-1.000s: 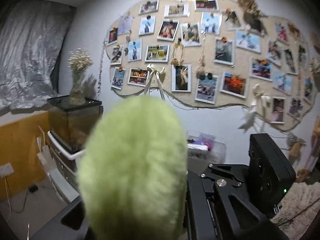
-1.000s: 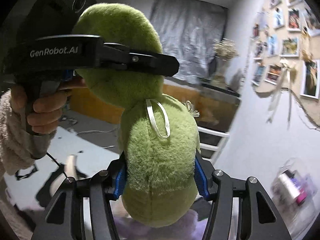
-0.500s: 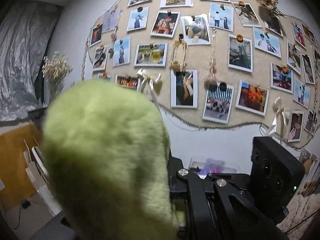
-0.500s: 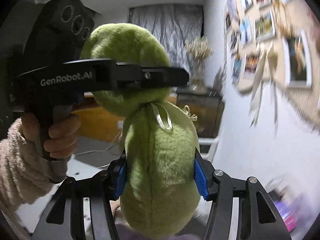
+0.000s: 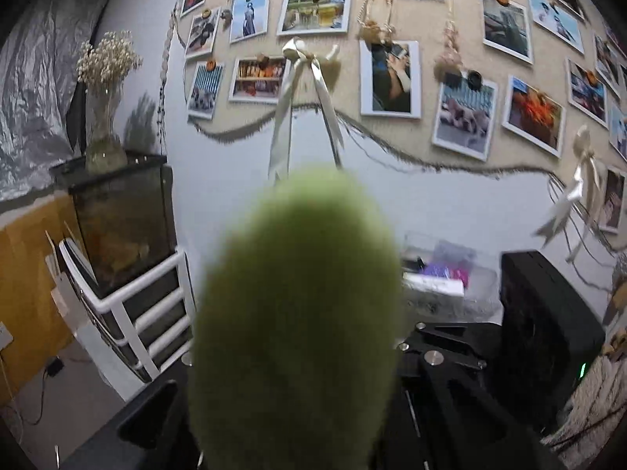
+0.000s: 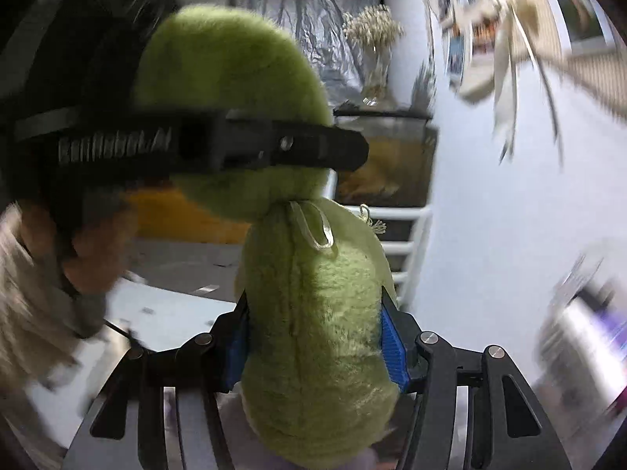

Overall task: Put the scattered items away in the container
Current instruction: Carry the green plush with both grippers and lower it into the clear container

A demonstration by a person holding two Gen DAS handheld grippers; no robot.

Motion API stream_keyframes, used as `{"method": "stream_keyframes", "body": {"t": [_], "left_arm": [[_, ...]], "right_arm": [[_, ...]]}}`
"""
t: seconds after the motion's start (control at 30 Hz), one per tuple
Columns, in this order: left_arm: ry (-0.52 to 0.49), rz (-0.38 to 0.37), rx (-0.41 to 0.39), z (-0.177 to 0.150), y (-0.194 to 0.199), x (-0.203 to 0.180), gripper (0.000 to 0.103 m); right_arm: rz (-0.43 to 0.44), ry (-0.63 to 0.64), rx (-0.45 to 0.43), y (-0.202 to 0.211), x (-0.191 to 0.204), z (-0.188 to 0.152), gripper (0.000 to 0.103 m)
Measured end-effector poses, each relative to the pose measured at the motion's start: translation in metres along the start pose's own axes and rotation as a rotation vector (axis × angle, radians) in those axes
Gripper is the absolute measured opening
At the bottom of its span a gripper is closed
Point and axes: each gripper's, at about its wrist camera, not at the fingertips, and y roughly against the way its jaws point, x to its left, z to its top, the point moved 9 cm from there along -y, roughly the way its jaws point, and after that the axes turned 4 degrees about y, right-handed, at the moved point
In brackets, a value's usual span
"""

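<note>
A green plush toy [image 6: 317,313] is held in the air by both grippers. My right gripper [image 6: 315,333] is shut on its body, blue pads [image 6: 392,342] pressing in from both sides. My left gripper [image 6: 345,152] is clamped across the toy's upper part, just above the neck with its ribbon loop; a hand holds its handle at the left. In the left wrist view the blurred plush toy [image 5: 298,333] fills the lower centre and hides my left fingers. A clear container [image 5: 443,274] with purple and white items stands against the wall beyond it, also blurred in the right wrist view [image 6: 580,344].
A glass tank [image 5: 125,227] sits on a white rack at the left, with a vase of dried flowers [image 5: 104,117] on top. The wall ahead carries pinned photos and a cream ribbon bow [image 5: 305,78]. A shaggy rug [image 5: 588,403] lies at the lower right. Cables trail on the floor at the left.
Both grippers have carried the plush toy toward the wall and a little lower. The clear container and the tank rack now look larger and nearer. Both grips are unchanged.
</note>
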Motion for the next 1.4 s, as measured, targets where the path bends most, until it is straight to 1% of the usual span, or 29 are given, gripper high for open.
{"method": "stream_keyframes", "body": {"t": [0.07,0.13,0.2,0.3,0.37,0.4,0.43,0.47,0.5,0.57,0.67,0.73,0.8,0.87,0.93,1.1,1.2,1.3,1.33,1.4], "left_arm": [[0.005,-0.009,0.006,-0.008,0.009,-0.002,0.007],[0.012,-0.002,0.014,-0.019,0.017,0.000,0.007],[0.023,0.010,0.030,-0.030,0.022,0.004,0.007],[0.050,0.019,0.047,-0.044,0.026,0.013,0.007],[0.059,0.019,0.041,-0.045,0.029,0.015,0.007],[0.056,0.023,0.028,-0.040,0.031,0.014,0.007],[0.052,0.028,0.012,-0.035,0.033,0.013,0.012],[0.047,0.033,-0.004,-0.030,0.036,0.012,0.021],[0.047,0.035,-0.025,-0.022,0.037,0.011,0.036],[0.045,0.037,-0.064,-0.005,0.038,0.010,0.050],[0.037,0.038,-0.107,0.017,0.036,0.008,0.050],[0.040,0.040,-0.117,0.027,0.031,0.011,0.050],[0.051,0.045,-0.113,0.029,0.022,0.016,0.051],[0.063,0.049,-0.099,0.026,0.014,0.022,0.056],[0.073,0.051,-0.068,0.015,0.006,0.029,0.057],[0.098,0.080,0.048,-0.029,-0.017,0.051,0.057],[0.104,0.104,0.124,-0.061,-0.031,0.061,0.057],[0.104,0.126,0.193,-0.090,-0.044,0.069,0.057],[0.102,0.136,0.215,-0.100,-0.049,0.071,0.057],[0.103,0.145,0.246,-0.114,-0.056,0.074,0.057]], "right_arm": [[0.049,-0.024,0.006,0.004,0.016,-0.002,0.058],[0.099,-0.050,0.023,0.005,0.029,-0.007,0.058],[0.132,-0.052,0.047,0.003,0.044,-0.015,0.057],[0.148,-0.044,0.061,0.000,0.060,-0.023,0.057],[0.140,-0.035,0.046,0.004,0.058,-0.020,0.057],[0.128,-0.024,0.031,0.006,0.056,-0.016,0.058],[0.099,0.000,0.009,0.007,0.052,-0.009,0.058],[0.062,0.026,-0.012,0.006,0.044,-0.001,0.058],[0.028,0.046,-0.030,0.007,0.038,0.005,0.057],[-0.040,0.073,-0.061,0.007,0.023,0.016,0.057],[-0.146,0.115,-0.109,0.003,0.003,0.030,0.057],[-0.202,0.141,-0.135,0.002,-0.006,0.035,0.057],[-0.242,0.156,-0.146,-0.002,-0.013,0.037,0.057],[-0.253,0.147,-0.130,-0.012,-0.021,0.033,0.058],[-0.224,0.105,-0.085,-0.027,-0.027,0.021,0.057],[-0.127,-0.052,0.068,-0.068,-0.038,-0.018,0.057],[-0.081,-0.164,0.132,-0.083,-0.047,-0.032,0.057],[-0.033,-0.311,0.176,-0.078,-0.050,-0.047,0.057],[-0.037,-0.339,0.191,-0.079,-0.053,-0.052,0.057],[-0.047,-0.344,0.215,-0.078,-0.055,-0.061,0.057]]}}
